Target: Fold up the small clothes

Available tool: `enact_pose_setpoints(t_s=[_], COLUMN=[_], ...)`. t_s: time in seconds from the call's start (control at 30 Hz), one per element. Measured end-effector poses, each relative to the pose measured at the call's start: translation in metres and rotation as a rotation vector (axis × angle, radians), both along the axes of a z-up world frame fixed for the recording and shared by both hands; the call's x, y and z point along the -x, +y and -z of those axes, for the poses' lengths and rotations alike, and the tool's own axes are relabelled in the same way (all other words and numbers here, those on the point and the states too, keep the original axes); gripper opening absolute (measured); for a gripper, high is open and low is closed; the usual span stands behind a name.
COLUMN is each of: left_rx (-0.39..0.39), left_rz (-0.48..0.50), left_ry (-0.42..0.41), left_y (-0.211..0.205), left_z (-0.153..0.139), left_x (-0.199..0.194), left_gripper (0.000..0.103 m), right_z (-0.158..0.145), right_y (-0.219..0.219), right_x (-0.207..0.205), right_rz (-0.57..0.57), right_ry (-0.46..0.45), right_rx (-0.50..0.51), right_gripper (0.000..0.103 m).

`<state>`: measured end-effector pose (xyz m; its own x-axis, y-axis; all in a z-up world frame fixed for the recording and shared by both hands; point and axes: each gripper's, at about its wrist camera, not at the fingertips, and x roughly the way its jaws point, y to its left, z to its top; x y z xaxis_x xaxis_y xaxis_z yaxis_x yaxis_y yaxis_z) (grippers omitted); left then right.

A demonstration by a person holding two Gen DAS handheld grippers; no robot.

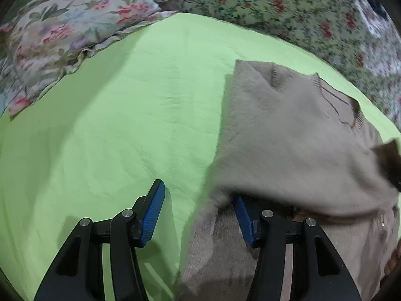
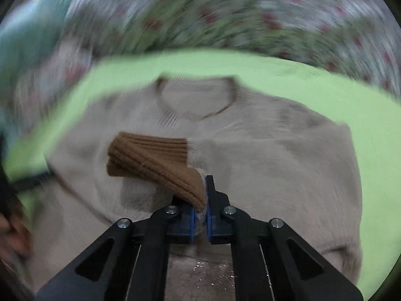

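A beige knitted sweater (image 2: 263,165) lies flat on a light green sheet (image 2: 368,115), its round neckline (image 2: 198,100) at the far side. My right gripper (image 2: 204,200) is shut on the brown ribbed cuff (image 2: 155,160) of one sleeve, which is drawn across the sweater's chest. In the left wrist view the sweater (image 1: 288,138) fills the right half. My left gripper (image 1: 198,190) stands open at its left edge. One blue pad (image 1: 153,210) is over bare sheet, and a fold of the sweater partly covers the other pad (image 1: 244,220).
A floral pillow (image 1: 62,37) lies at the far left and a floral bedspread (image 1: 275,7) runs along the back. Bare green sheet (image 1: 112,113) spreads left of the sweater. A blurred hand (image 2: 12,230) shows at the left rim of the right wrist view.
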<state>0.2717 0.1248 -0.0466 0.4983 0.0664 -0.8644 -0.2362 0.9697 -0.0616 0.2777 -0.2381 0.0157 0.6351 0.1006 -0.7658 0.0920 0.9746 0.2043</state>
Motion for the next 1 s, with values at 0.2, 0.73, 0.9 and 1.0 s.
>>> enact_pose_setpoints(t_s=[0.2,0.73,0.9,1.0], left_rx=[-0.027,0.128,0.167,0.206], left_rz=[-0.02,-0.06,-0.062,-0.063], left_ry=[-0.027,-0.096,-0.132,-0.158], left_y=[-0.012,0.008,0.013,0.017], left_z=[0.001,0.003,0.006,0.007], left_x=[0.003,0.018,0.02,0.022], left_gripper=[0.062,0.064,0.066,0.067], right_z=[0.032,-0.027,-0.006,0.013], right_y=[-0.062,0.046,0.124,0.163], right_x=[0.026,-0.074,-0.157,-0.191], right_rz=[0.188,-0.301,-0.522,-0.624], right_ry=[0.145,0.052,0.167,0.244], right_rx=[-0.166,-0.406,-0.396,-0.332], right_gripper=[0.032,0.078,0.078,0.078])
